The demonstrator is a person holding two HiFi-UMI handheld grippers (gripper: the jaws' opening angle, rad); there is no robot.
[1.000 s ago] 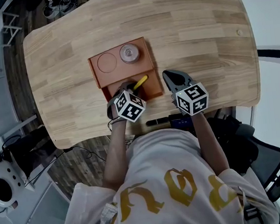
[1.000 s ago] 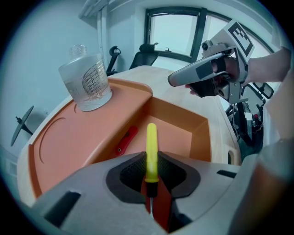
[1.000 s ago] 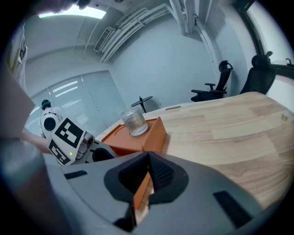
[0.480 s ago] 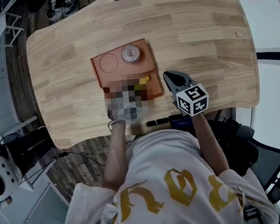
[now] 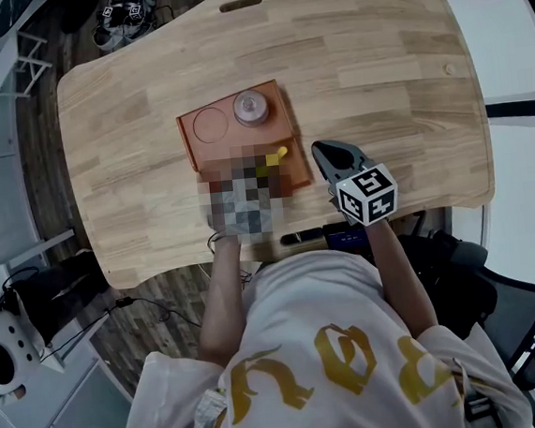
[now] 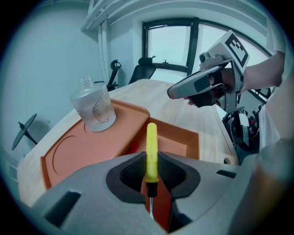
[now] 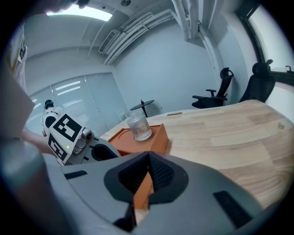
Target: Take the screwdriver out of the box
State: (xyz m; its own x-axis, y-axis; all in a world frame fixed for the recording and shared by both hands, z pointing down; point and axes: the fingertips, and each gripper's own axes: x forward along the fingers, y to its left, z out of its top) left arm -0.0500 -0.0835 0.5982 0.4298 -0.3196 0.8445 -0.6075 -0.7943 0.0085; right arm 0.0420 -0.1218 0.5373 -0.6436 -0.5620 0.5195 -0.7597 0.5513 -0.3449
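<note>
My left gripper (image 6: 151,160) is shut on the yellow handle of the screwdriver (image 6: 151,148). The handle points away from me over the deep compartment of the orange box (image 6: 180,140), and its thin metal shaft shows below the jaws. In the head view a mosaic patch covers that gripper. Only the yellow handle end (image 5: 278,155) shows there, at the near right part of the box (image 5: 207,154). My right gripper (image 5: 321,149) hovers just right of the box, jaws shut with nothing in them (image 7: 148,158).
A clear glass jar (image 5: 250,107) stands on the box's raised shelf, beside a round recess (image 5: 209,124). The box sits on a wooden table (image 5: 377,75). A dark device (image 5: 347,235) lies at the table's near edge.
The left gripper stays shut on the screwdriver over the box with hardly any movement. The right gripper keeps its place beside the box. The head camera has shifted slightly.
</note>
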